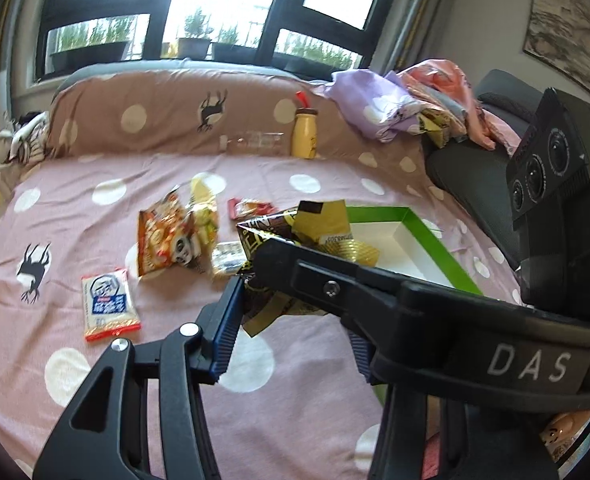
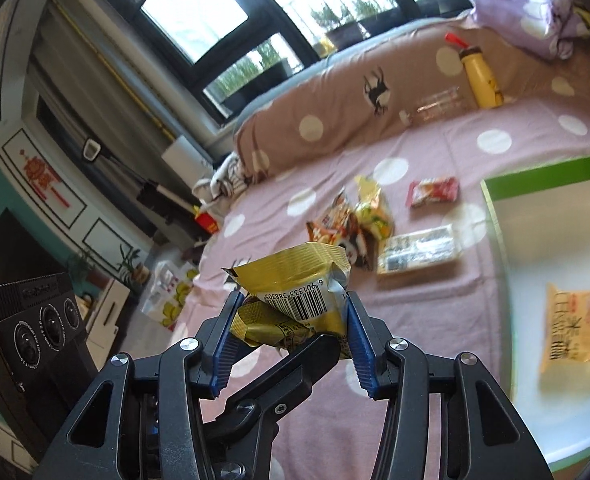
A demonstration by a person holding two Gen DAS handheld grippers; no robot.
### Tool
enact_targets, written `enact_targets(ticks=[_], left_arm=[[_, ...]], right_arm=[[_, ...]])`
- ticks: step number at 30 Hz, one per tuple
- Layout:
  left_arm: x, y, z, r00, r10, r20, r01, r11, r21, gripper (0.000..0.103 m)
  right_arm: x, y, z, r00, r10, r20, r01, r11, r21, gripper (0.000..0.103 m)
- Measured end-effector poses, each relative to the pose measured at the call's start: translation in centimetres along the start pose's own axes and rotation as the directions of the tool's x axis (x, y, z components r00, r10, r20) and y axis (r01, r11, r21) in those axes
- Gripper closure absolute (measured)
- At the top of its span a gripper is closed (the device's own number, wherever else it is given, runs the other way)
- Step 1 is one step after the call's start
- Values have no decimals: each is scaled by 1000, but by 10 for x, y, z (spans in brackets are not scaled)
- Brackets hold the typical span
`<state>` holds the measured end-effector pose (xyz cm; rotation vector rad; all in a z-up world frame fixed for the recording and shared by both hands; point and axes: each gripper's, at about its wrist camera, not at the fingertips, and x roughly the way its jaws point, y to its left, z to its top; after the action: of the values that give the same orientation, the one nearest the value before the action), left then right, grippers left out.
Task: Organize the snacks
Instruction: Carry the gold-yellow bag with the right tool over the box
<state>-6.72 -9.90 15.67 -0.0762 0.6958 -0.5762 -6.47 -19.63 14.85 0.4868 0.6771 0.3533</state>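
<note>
Gold foil: snack packet [image 2: 295, 296], clamped across its short width by right gripper [image 2: 291, 320], lifted clear of bedsheet [image 1: 295, 400].
Second grip: left gripper [image 1: 255, 300], closed on same packet's dark-and-gold end.
Key relation: green-rimmed box [image 2: 543, 176] to right of packet, near; long axis of packet roughly crosswise to fingers.
Nearer hand: right.
Inside box: one pale orange packet [image 2: 571, 328].
Legible: barcode digits "6 901333 388305"; "DAS" on right gripper's body.
</note>
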Motion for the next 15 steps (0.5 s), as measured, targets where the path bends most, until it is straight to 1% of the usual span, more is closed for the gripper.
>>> enact_targets(ticks=[4,9,15], left_arm=[[8,-25,6,1000,-24,1,24,999,47,54],[23,-54,13,998,-61,-3,61,993,104,54],[50,-92,18,994,-105,-43,111,978,175,55]], right_arm=[[-20,-15,6,998,-38,40,37,999,18,51],[-44,-39,10,993,-72,94,65,995,69,51],[-68,-74,11,984,-119,133,98,983,152,51]])
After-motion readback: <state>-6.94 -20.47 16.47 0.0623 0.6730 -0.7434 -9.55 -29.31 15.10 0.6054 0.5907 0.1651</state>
